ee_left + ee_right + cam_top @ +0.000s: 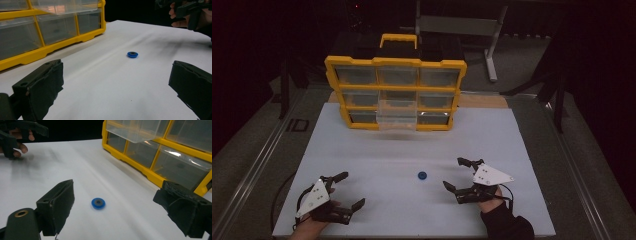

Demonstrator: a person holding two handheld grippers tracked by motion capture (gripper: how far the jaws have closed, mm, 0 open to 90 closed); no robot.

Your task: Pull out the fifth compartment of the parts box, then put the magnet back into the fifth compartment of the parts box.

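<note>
A small blue disc with a dark centre (422, 175) lies flat on the white table (412, 150), between my two grippers. My left gripper (348, 190) rests at the front left, open and holding nothing; the blue disc (132, 54) lies well ahead of its jaws. My right gripper (456, 173) is open at the front right, just right of the disc. In the right gripper view the blue disc (98, 203) sits on the table between and ahead of the two spread black jaws. A yellow drawer cabinet (396, 92) stands at the back, its middle clear drawer (398, 114) pulled out.
The cabinet (37, 32) has several clear drawers and a yellow handle on top. The pulled-out drawer (137, 130) overhangs the table. A metal table leg (493, 50) stands behind at the right. Dark floor surrounds the table.
</note>
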